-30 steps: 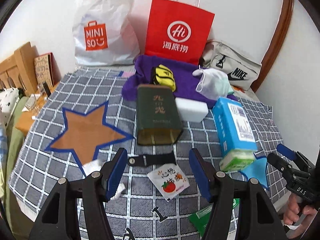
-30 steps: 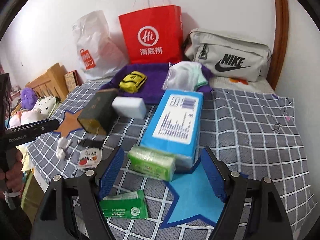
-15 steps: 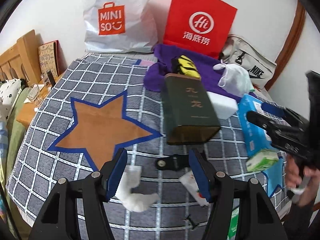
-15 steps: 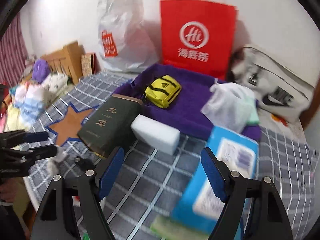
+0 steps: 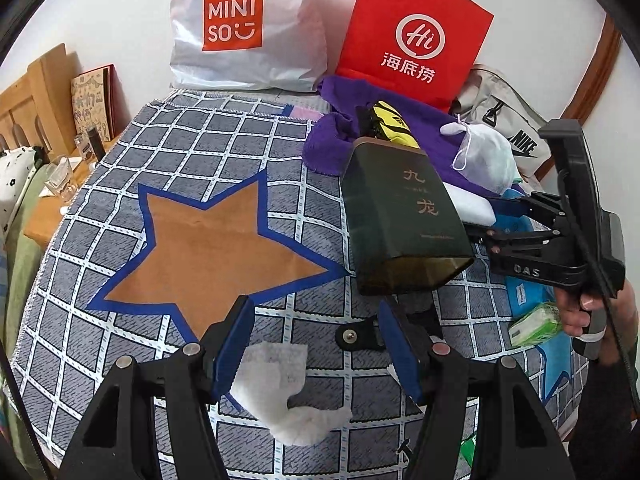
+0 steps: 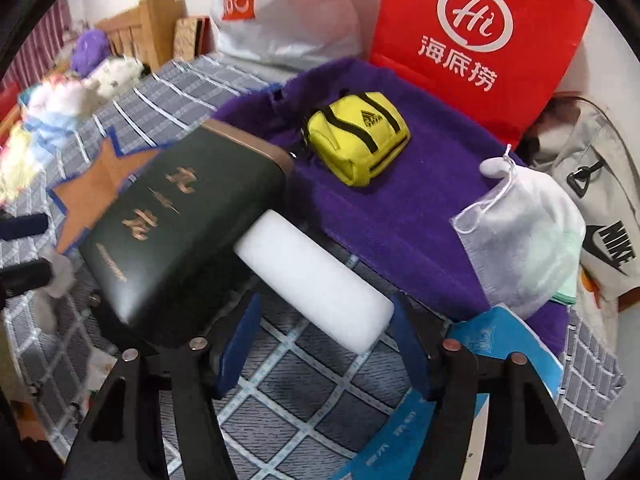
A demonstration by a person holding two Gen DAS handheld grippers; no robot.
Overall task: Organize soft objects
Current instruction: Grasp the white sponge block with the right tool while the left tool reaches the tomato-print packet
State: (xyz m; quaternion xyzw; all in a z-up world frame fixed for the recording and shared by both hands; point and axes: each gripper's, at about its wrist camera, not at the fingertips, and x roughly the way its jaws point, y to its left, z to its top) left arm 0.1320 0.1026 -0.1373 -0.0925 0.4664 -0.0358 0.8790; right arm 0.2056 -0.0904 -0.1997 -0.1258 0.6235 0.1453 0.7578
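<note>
So the right gripper point(image 6: 324, 344) has swung over from the blue tissue pack and dropped in on the white rectangular foam block point(image 6: 316, 276). The left gripper point(image 5: 312, 356) has slid across to the crumpled white tissue wad point(image 5: 288, 392).

The right jaws are closing, with the near end of the block between them but not visibly pressed yet. The left jaws stand apart, holding nothing, with the wad between the tips.

The block lies on the bedspread, its long side right against the dark green tin point(image 6: 188, 232) and just short of the purple fleece cloth point(image 6: 420, 200). It looks light and squishy, not slippery. I'd pinch across its short width near the end and go easy so it doesn't bulge or pop out.

The surface is a grey grid-pattern bedspread point(image 5: 224, 136) with an orange star, which looks soft with some give. A red paper bag point(image 6: 476, 44) and a white plastic shopping bag point(image 5: 244, 28) stand against the wall behind.
</note>
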